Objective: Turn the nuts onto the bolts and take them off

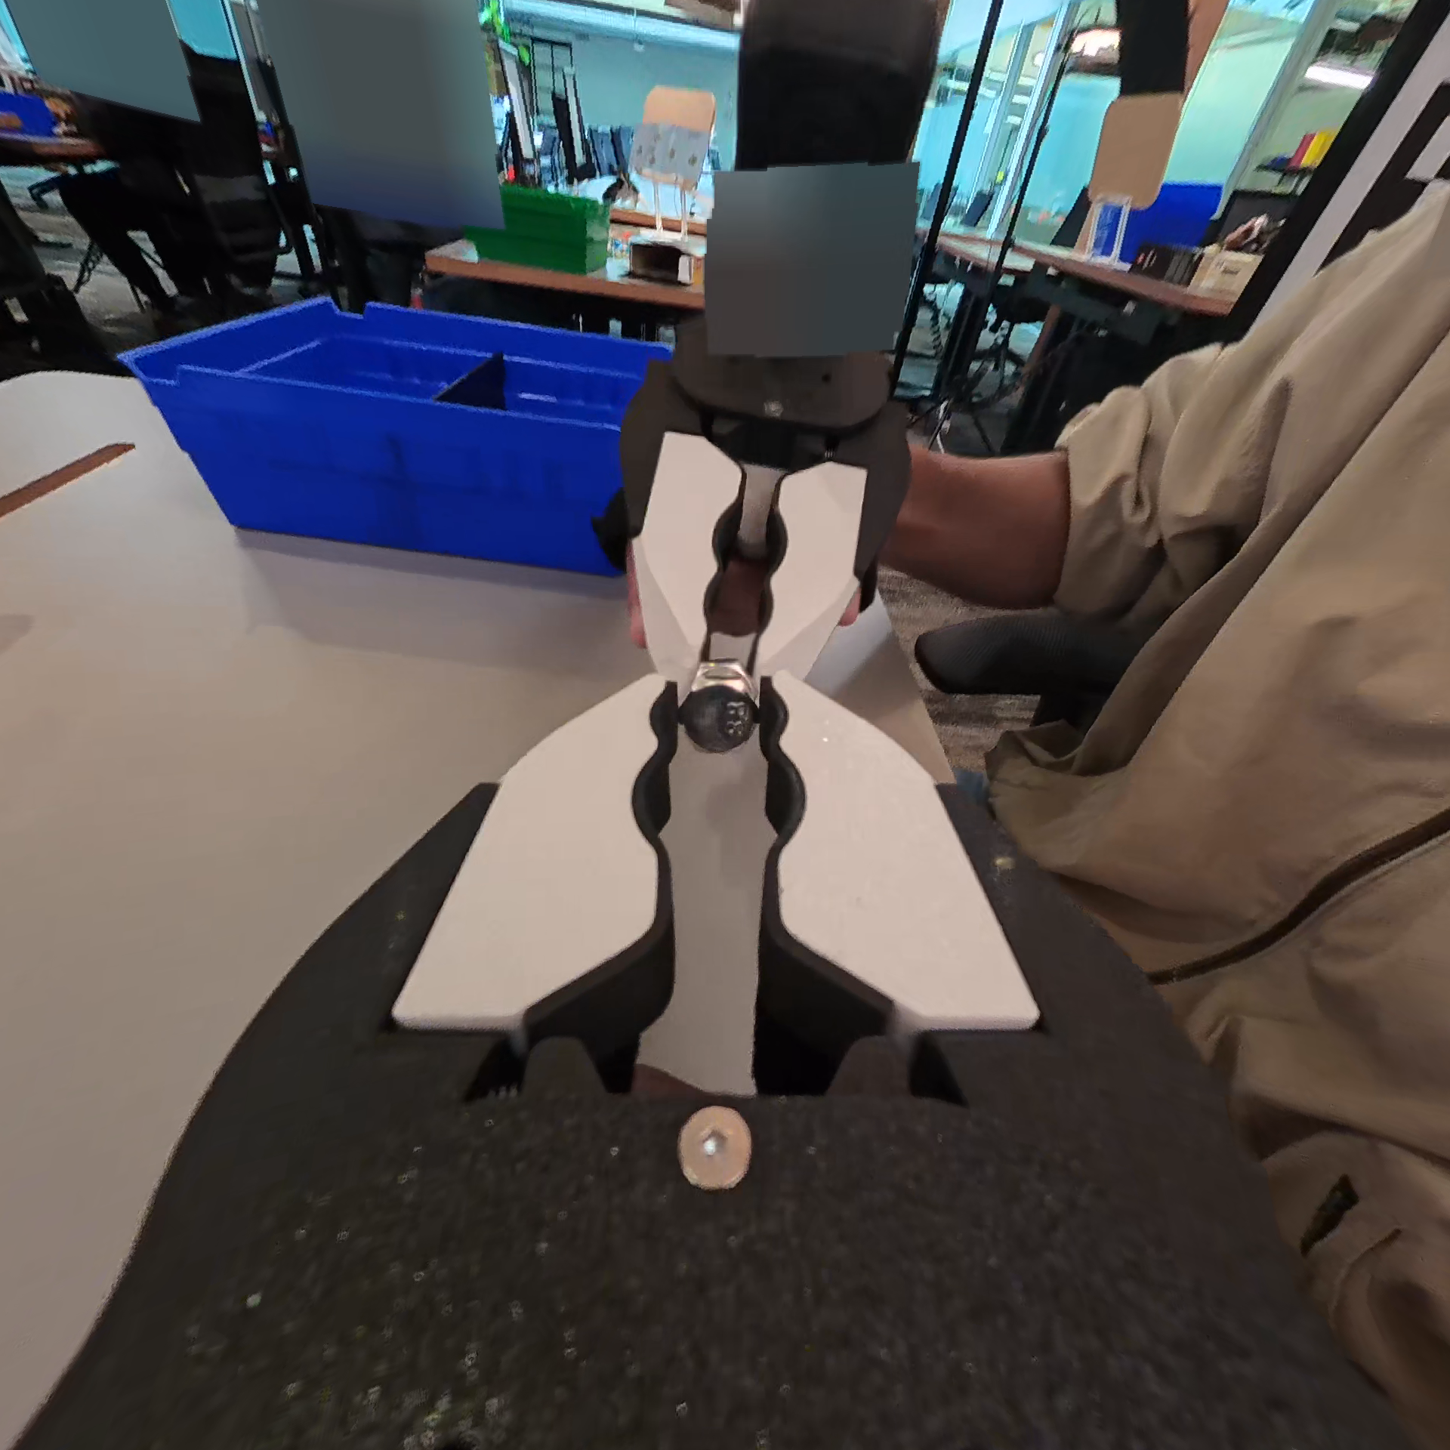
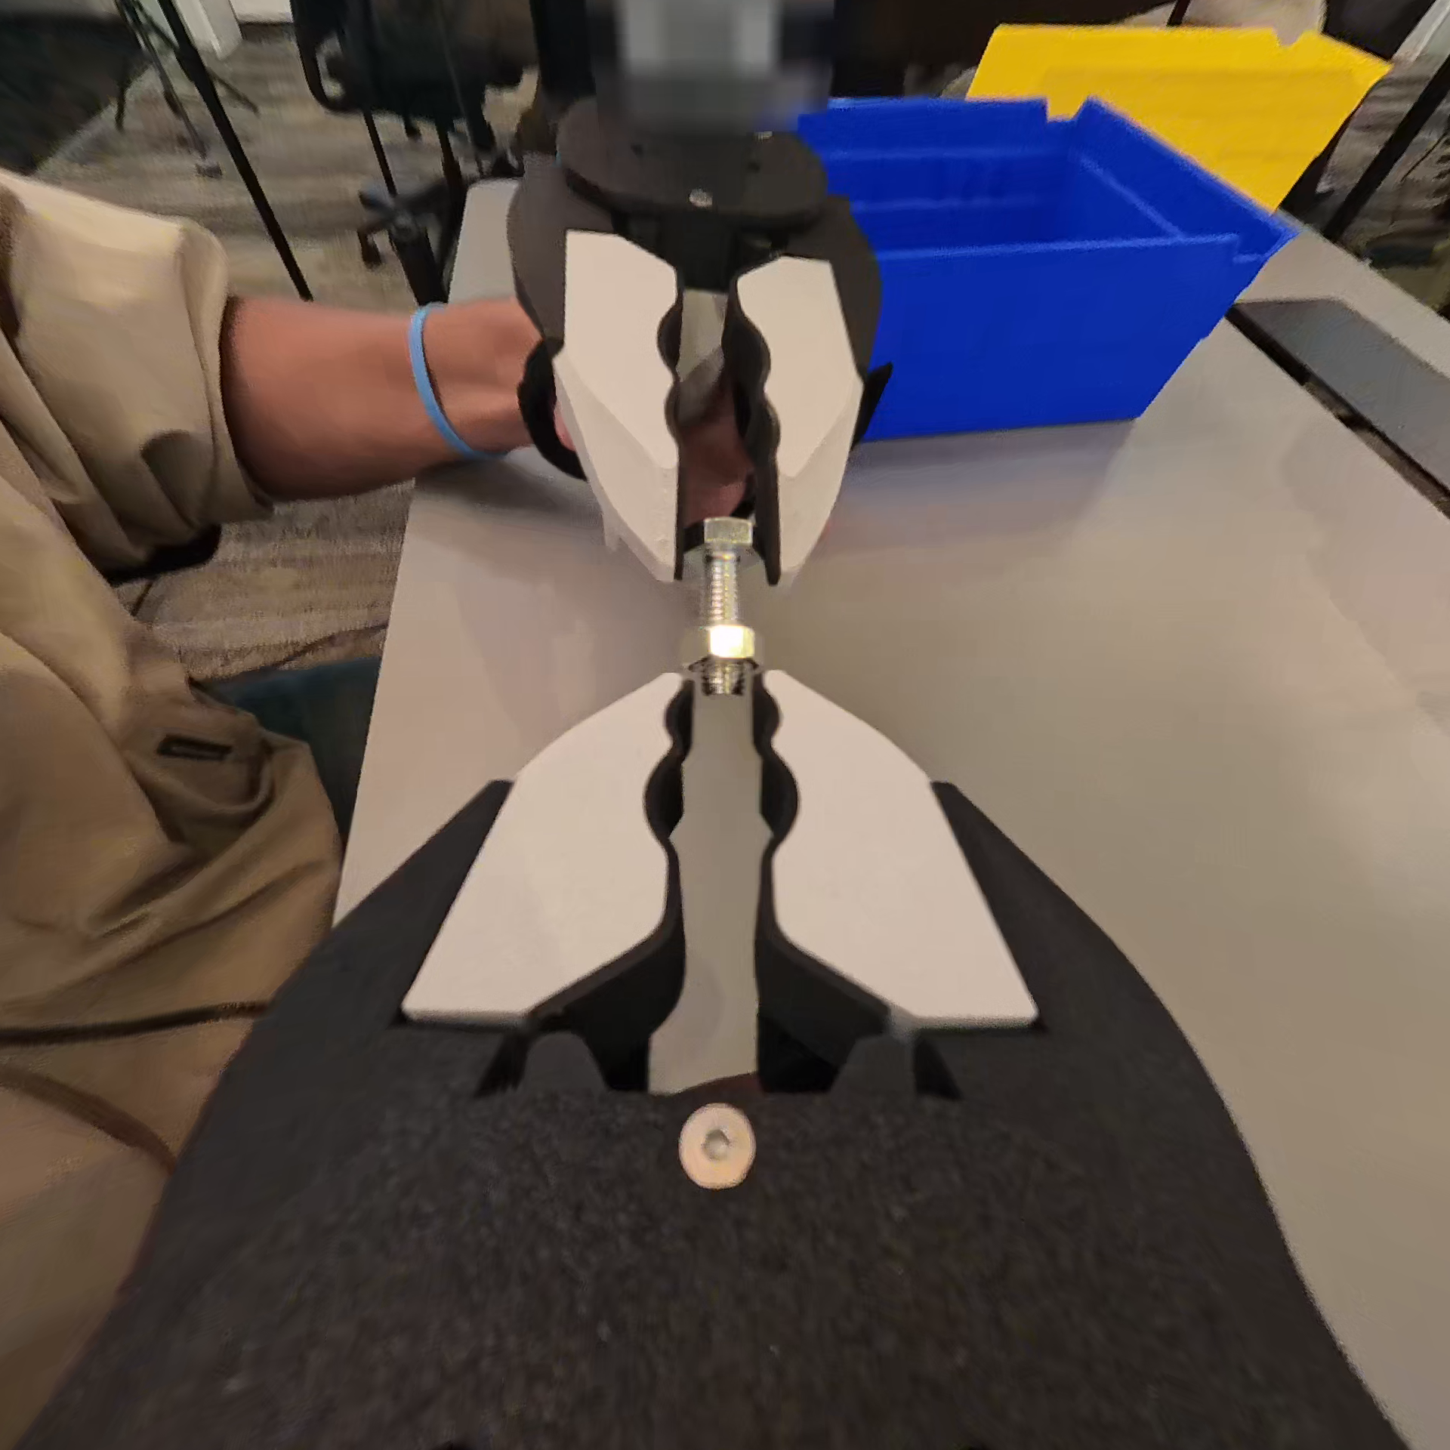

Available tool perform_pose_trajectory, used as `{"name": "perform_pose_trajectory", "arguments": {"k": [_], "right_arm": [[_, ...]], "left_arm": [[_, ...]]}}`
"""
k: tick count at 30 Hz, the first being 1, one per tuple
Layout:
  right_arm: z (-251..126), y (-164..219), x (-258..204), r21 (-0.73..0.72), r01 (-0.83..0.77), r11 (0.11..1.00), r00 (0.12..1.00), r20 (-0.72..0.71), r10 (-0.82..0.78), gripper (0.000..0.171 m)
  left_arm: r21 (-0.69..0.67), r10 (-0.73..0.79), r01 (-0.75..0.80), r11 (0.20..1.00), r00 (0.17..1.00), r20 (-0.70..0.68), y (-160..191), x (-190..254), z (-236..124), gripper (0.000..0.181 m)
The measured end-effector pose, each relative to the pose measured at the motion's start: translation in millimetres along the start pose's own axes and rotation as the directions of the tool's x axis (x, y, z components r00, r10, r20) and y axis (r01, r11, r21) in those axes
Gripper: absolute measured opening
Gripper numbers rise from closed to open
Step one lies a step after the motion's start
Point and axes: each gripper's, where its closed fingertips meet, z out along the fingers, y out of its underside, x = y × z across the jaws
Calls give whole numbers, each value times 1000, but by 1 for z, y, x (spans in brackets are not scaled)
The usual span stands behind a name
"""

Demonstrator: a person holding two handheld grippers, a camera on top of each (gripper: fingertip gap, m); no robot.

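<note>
A silver bolt (image 2: 722, 588) is held level above the grey table (image 2: 1098, 706) between two facing grippers. My left gripper (image 1: 718, 706) is shut on the bolt's head (image 1: 718, 718); it also shows in the right wrist view (image 2: 726, 569). A silver hex nut (image 2: 726, 645) sits on the thread near the bolt's free end. My right gripper (image 2: 723, 681) is closed at the nut, with the thread tip between its fingertips. In the left wrist view the right gripper (image 1: 730, 667) flanks the nut (image 1: 723, 673).
A blue bin (image 1: 377, 463) stands on the table beyond the grippers, also in the right wrist view (image 2: 1020, 314). A yellow bin (image 2: 1177, 94) is behind it. The person's beige sleeve (image 1: 1216, 628) and forearms lie at the table's edge. Left and right tips are no more than a few centimetres apart.
</note>
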Motion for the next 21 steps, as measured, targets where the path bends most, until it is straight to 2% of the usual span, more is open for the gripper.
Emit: {"name": "perform_pose_trajectory", "arguments": {"k": [3,8,10,12,14,16,21], "right_arm": [[-2,-4,-1,76,-34,997,999,0,34,31],[-7,-9,11,270,-145,952,986,-45,163,33],[-9,-14,15,394,-288,873,953,29,301,33],[-7,-16,15,475,-467,746,881,177,439,35],[-6,-25,7,468,-629,620,777,384,499,38],[-10,-36,8,478,-699,532,715,484,504,37],[-7,-38,5,444,-747,494,663,550,509,29]], "left_arm": [[47,-22,23,999,1000,-2,-7,-2,-4,19],[160,-87,88,983,996,-17,-21,-8,-14,19],[222,-115,116,968,993,-16,-28,-12,-19,19],[268,-133,137,953,990,-34,-33,-11,-22,19],[263,-130,137,955,990,-44,-32,-9,-18,19],[235,-115,119,965,993,-30,-28,-8,-12,19],[205,-78,81,975,997,-25,-24,-3,-4,18]]}}
